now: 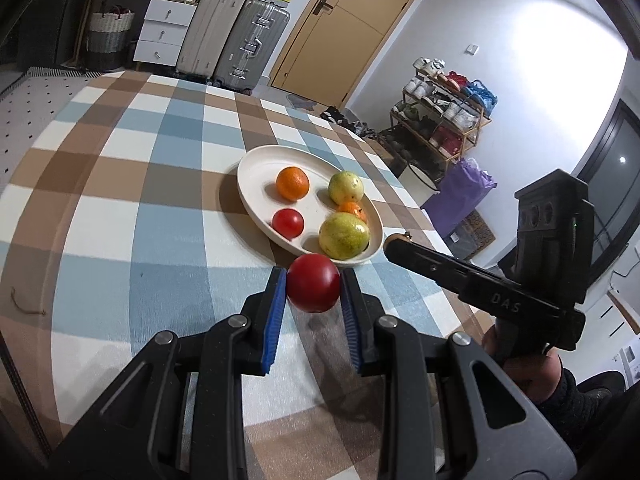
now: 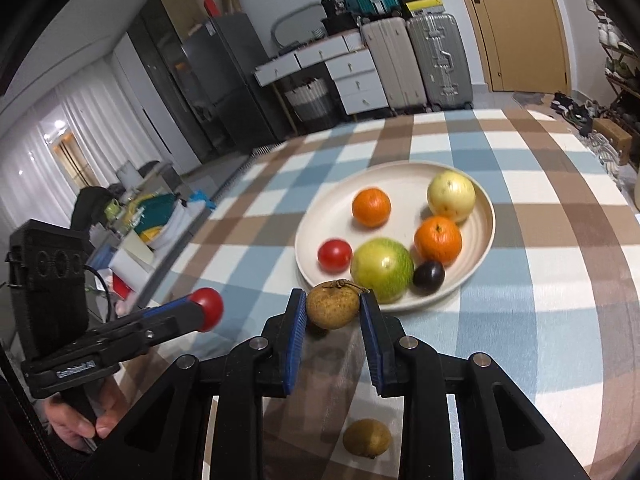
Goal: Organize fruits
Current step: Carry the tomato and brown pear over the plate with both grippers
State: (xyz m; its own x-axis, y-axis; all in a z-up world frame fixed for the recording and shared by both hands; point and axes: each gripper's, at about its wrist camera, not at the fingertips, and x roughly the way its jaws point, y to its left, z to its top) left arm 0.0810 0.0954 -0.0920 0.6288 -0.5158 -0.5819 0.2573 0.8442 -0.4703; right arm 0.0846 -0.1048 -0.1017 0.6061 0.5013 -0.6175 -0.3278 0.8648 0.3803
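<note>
Left tongs [image 1: 313,289] grip a red tomato [image 1: 313,288] — plate [image 1: 256,196] beyond.

This was a lived-in home, an apartment room used for dining and storage. A table [image 1: 120,200] wore a checked cloth, suitcases [image 1: 240,40] stood against the wall beside white drawers [image 1: 162,32] and a woven basket [image 1: 109,34], a shoe rack [image 1: 444,120] stood near the wooden door [image 1: 348,28], and a fridge [image 2: 224,80] stood further along.

"DAS" on the right hand-held gripper [image 1: 394,245]; blurred, unreadable label on the left hand-held gripper [image 2: 206,308].
</note>
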